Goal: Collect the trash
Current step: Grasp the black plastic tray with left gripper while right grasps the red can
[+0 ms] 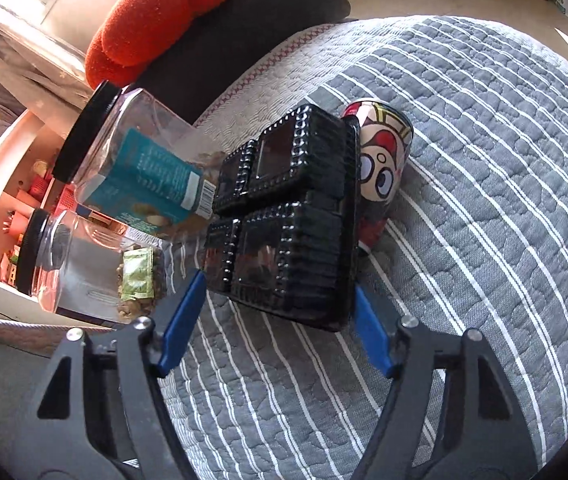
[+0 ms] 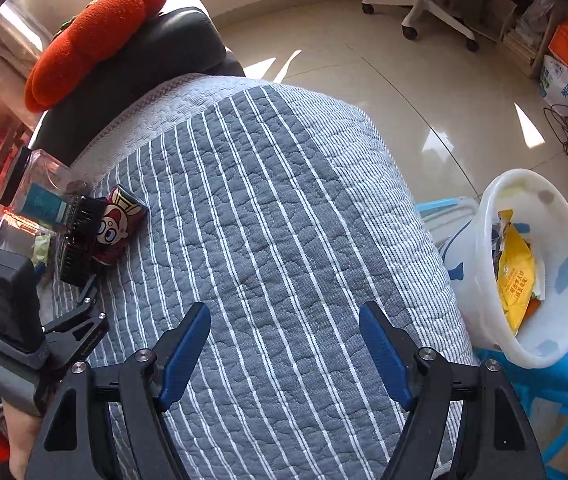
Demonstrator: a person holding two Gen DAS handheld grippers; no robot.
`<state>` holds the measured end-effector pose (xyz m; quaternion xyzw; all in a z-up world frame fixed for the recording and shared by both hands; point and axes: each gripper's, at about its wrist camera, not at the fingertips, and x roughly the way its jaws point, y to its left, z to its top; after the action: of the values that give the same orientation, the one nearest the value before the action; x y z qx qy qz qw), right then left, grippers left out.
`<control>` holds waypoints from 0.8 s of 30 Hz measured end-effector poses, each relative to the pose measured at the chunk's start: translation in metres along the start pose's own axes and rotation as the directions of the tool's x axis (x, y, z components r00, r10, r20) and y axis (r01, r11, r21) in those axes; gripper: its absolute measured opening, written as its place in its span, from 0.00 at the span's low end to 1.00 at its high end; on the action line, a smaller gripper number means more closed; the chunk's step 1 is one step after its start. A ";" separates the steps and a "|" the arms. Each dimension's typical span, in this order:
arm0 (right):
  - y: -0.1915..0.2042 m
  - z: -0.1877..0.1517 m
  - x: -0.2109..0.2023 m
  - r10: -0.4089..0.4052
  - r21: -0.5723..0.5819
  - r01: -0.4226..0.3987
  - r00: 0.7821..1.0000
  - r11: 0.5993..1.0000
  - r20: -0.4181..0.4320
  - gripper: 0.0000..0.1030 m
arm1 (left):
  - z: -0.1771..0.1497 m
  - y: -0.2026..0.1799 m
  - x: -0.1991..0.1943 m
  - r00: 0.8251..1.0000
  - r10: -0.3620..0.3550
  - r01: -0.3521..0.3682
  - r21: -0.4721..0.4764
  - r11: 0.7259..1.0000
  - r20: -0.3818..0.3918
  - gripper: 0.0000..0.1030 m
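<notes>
1. Here, my left gripper (image 1: 279,300) points down at the black plastic food tray (image 1: 284,216) on the striped grey quilt (image 1: 464,240). Its blue fingers (image 1: 181,320) stand on either side of the tray's near end. I cannot tell whether the pads actually press on the tray.
2. The tray lies upside down, its compartmented underside facing up. Just beyond its far edge, touching it, lies a red cartoon-printed can (image 1: 380,168) on its side.
3. To the left of the tray are two clear jars with black lids. The one with a teal label (image 1: 139,164) lies tipped against the tray's corner. The smaller jar (image 1: 91,268) with a green packet inside sits nearer to me.
4. My right gripper (image 2: 284,344) hangs released over bare quilt, with nothing between its blue fingers (image 2: 384,354).
5. From the right wrist view, the tray (image 2: 77,240) and can (image 2: 117,226) sit far to the left, near the quilt's edge, with my left gripper's body beside them.
6. A white bin (image 2: 484,280) stands off the quilt's right side, well apart from the tray. It holds a yellow wrapper (image 2: 518,280) and other scraps.
7. An orange cushion (image 2: 95,36) rests on a black chair (image 2: 155,48) behind the quilt.
</notes>
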<state>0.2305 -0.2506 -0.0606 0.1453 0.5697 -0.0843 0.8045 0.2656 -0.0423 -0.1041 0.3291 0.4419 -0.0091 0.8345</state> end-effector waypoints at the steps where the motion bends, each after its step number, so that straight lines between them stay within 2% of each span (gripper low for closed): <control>1: 0.001 0.000 0.000 -0.001 -0.004 0.001 1.000 1.000 0.000 0.76 | 0.000 0.003 0.002 1.000 0.002 -0.002 -0.003 1.000 -0.012 0.56; 3: 0.003 -0.002 0.002 -0.004 -0.011 0.004 1.000 1.000 -0.001 0.76 | -0.001 0.016 -0.002 1.000 -0.003 0.002 -0.049 0.999 -0.010 0.55; 5: 0.007 -0.004 0.004 -0.010 -0.020 0.010 1.000 1.000 -0.006 0.76 | -0.003 0.038 -0.012 0.999 -0.038 0.039 -0.128 0.991 0.009 0.55; 7: 0.014 -0.006 0.005 -0.014 -0.036 0.014 1.000 0.999 -0.004 0.76 | -0.008 0.065 -0.022 0.995 -0.095 0.096 -0.234 0.968 0.015 0.31; 8: 0.020 -0.006 0.005 -0.016 -0.046 0.015 1.000 0.999 -0.004 0.76 | -0.012 0.079 -0.024 0.989 -0.148 0.146 -0.293 0.945 0.017 0.24; 9: 0.027 -0.004 0.008 -0.016 -0.053 0.016 1.000 0.998 -0.006 0.76 | -0.018 0.094 -0.025 0.978 -0.209 0.204 -0.355 0.912 0.024 0.11; 10: 0.036 -0.002 0.011 -0.011 -0.058 0.010 1.000 0.998 -0.015 0.76 | -0.024 0.106 -0.025 0.968 -0.249 0.239 -0.398 0.886 0.027 0.08; 13: 0.065 0.008 0.023 0.041 -0.069 -0.044 0.998 0.997 -0.044 0.76 | -0.041 0.131 -0.022 0.953 -0.303 0.276 -0.483 0.831 0.023 0.07; 17: 0.096 0.023 0.036 0.088 -0.064 -0.092 0.995 0.994 -0.056 0.76 | -0.062 0.144 -0.015 0.943 -0.332 0.285 -0.532 0.797 0.008 0.06; 22: 0.114 0.041 0.054 0.148 -0.006 -0.148 0.987 0.989 -0.058 0.76 | -0.081 0.159 -0.011 0.923 -0.385 0.305 -0.614 0.728 0.003 0.06; 24: 0.120 0.047 0.065 0.182 0.030 -0.180 0.981 0.983 -0.065 0.76 | -0.088 0.164 -0.007 0.918 -0.397 0.308 -0.632 0.711 0.001 0.06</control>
<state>0.3305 -0.1514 -0.0904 0.2089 0.5799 -0.0126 0.7874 0.2474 0.1333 -0.0449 -0.0547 0.5300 -0.0005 0.8463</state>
